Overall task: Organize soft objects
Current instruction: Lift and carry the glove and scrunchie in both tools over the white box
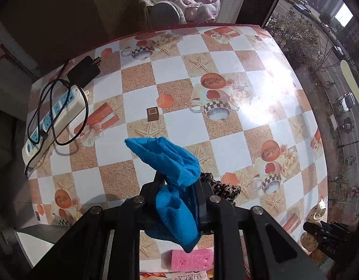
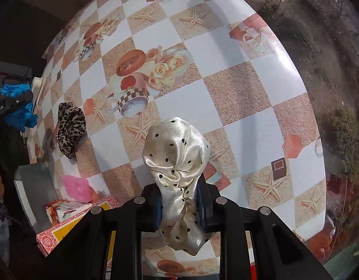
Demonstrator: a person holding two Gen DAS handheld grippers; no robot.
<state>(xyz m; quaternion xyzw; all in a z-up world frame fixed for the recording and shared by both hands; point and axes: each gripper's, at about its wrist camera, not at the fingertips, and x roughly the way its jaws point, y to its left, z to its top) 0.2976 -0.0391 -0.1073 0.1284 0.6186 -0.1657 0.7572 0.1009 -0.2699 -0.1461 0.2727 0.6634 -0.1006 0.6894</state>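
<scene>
My left gripper [image 1: 179, 187] is shut on a blue cloth [image 1: 172, 168] and holds it above the checkered table [image 1: 142, 77]. My right gripper [image 2: 179, 186] is shut on a cream satin scrunchie with black dots [image 2: 177, 149], held above the table [image 2: 216, 107]. A leopard-print scrunchie [image 2: 69, 128] lies on the table at the left; part of it shows behind the blue cloth in the left wrist view [image 1: 223, 187]. A pink sponge [image 1: 188, 259] lies near the front edge, also in the right wrist view [image 2: 78, 187]. The left gripper with the blue cloth shows at the far left [image 2: 18, 107].
A white power strip [image 1: 55, 116] with a black cable and a black adapter [image 1: 83, 72] sit at the table's left. A small brown block [image 1: 152, 114] sits mid-table. Printed boxes [image 2: 69, 219] stand at the near left edge. A window borders the right side.
</scene>
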